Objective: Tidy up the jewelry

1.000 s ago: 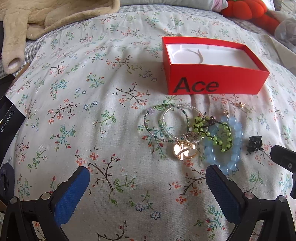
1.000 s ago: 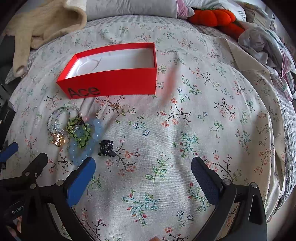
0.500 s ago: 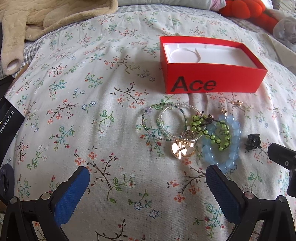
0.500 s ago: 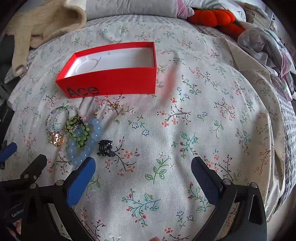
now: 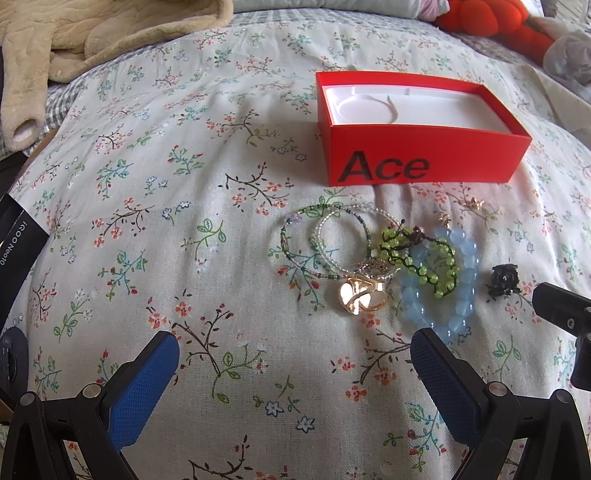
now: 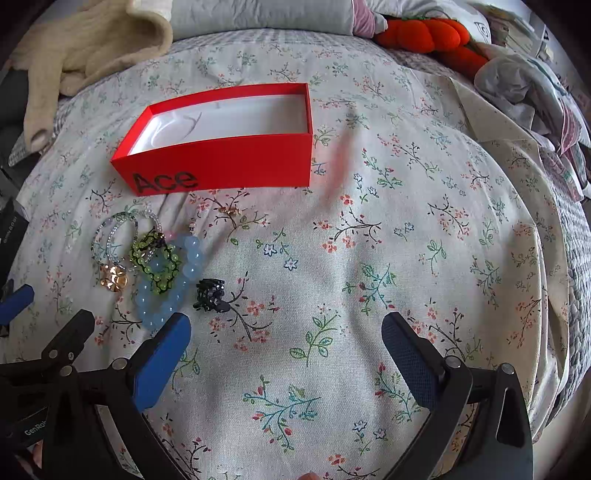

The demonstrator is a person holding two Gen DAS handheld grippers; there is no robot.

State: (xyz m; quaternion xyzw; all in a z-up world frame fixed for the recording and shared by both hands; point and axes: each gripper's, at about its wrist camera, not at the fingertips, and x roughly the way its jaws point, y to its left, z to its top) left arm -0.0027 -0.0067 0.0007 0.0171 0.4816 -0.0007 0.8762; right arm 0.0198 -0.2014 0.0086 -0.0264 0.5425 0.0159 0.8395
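My left claw (image 5: 291,369) stands wide apart, its blue pads (image 5: 142,387) low over the floral bedspread (image 5: 184,184), gripping nothing and touching no jewelry. The right-hand pad's tip sits just beside the near edge of the pale blue bead bracelet (image 5: 461,295); I cannot tell whether they touch.

My right claw (image 6: 286,354) is likewise spread wide and empty, poised above bare floral cloth. Its left pad (image 6: 159,363) lies near the blue bracelet (image 6: 173,291) and the small black hair clip (image 6: 210,293), apart from both.

The jewelry lies in a cluster on the bed, in front of the open red box (image 5: 424,162) marked "Ace", whose white lining holds nothing I can make out. From left to right in the left wrist view: two thin seed-bead bangles (image 5: 325,240) overlapping each other, a gold flower-shaped piece (image 5: 362,297) at their near edge, a green bead bracelet on dark cord (image 5: 421,258) lying across the blue one, and the black clip (image 5: 502,282) set slightly apart. A small gold star-shaped piece (image 5: 472,202) rests alone, nearer the box.

A beige fleece blanket (image 5: 92,40) and an orange plush (image 6: 424,35) lie at the far end of the bed.
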